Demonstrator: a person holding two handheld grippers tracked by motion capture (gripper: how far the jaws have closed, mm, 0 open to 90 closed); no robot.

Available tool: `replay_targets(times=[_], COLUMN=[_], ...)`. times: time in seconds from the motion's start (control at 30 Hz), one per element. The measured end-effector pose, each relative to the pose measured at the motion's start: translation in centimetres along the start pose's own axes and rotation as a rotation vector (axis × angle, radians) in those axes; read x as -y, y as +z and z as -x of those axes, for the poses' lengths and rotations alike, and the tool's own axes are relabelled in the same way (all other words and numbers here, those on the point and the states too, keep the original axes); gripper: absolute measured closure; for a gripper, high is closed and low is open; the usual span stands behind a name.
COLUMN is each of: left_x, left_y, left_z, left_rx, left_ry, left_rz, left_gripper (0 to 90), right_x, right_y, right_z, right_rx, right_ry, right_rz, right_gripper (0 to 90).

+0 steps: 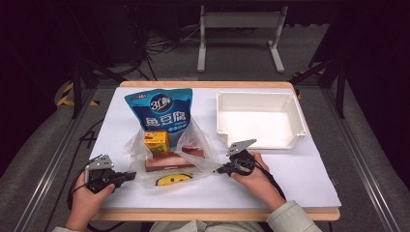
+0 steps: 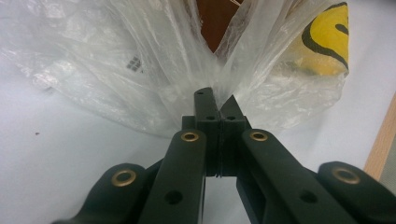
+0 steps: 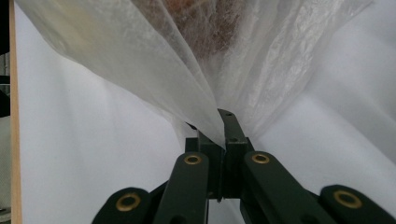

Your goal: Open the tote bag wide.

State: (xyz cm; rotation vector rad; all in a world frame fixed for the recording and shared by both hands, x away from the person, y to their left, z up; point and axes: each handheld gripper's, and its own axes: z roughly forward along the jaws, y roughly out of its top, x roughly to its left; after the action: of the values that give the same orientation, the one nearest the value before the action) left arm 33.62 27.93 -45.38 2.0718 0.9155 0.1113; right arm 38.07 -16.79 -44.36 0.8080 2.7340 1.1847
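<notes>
A clear plastic bag (image 1: 169, 159) lies at the front middle of the white table top (image 1: 300, 174), with a yellow smiley face printed on it. Inside it I see a yellow-orange box (image 1: 156, 141) and a flat brown pack (image 1: 170, 162). My left gripper (image 1: 131, 176) is shut on the bag's left edge; in the left gripper view the film (image 2: 154, 70) bunches between the closed jaws of the left gripper (image 2: 219, 105). My right gripper (image 1: 221, 169) is shut on the bag's right edge, and the film (image 3: 187, 70) fans out from the jaws of the right gripper (image 3: 222, 122).
A blue snack pouch (image 1: 161, 111) stands just behind the bag. A white open bin (image 1: 259, 118) sits at the back right of the table. The table's wooden front edge (image 1: 217, 214) runs close under both hands. A metal stand (image 1: 239, 34) is on the floor beyond.
</notes>
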Motion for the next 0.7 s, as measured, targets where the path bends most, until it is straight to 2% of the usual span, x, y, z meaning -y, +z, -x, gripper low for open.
replay_targets(times=[0.17, 0.23, 0.3, 0.37, 0.43, 0.53, 0.7], left_x=[0.0, -0.1, -0.2, -0.3, -0.3, -0.3, -0.4], left_y=[-0.2, -0.3, -0.3, -0.4, -0.4, -0.5, -0.5], left_z=[0.1, 0.2, 0.2, 0.5, 0.5, 0.5, 0.6], left_rx=[0.000, -0.002, 0.001, 0.007, 0.009, 0.009, 0.011], left_ry=[0.011, 0.027, 0.033, 0.038, 0.036, 0.040, 0.044], left_rz=[0.011, 0.024, 0.028, 0.041, 0.045, 0.049, 0.050], left_gripper=[90.0, 90.0, 90.0, 90.0, 90.0, 90.0, 90.0], right_x=[0.3, 0.3, 0.2, -0.1, -0.5, -1.0, -2.5], right_y=[-0.2, -0.4, -0.6, -1.1, -1.6, -2.1, -3.8], right_z=[0.0, 0.0, -0.1, -0.5, -0.8, -1.2, -2.4], right_rx=[-0.004, -0.011, -0.034, -0.067, -0.066, -0.058, -0.040], right_ry=[-0.003, -0.001, -0.006, -0.018, -0.039, -0.056, -0.110], right_rz=[0.009, 0.020, 0.047, 0.111, 0.151, 0.189, 0.299], right_gripper=[86.8, 75.9, 60.4, 46.9, 37.4, 35.3, 33.5])
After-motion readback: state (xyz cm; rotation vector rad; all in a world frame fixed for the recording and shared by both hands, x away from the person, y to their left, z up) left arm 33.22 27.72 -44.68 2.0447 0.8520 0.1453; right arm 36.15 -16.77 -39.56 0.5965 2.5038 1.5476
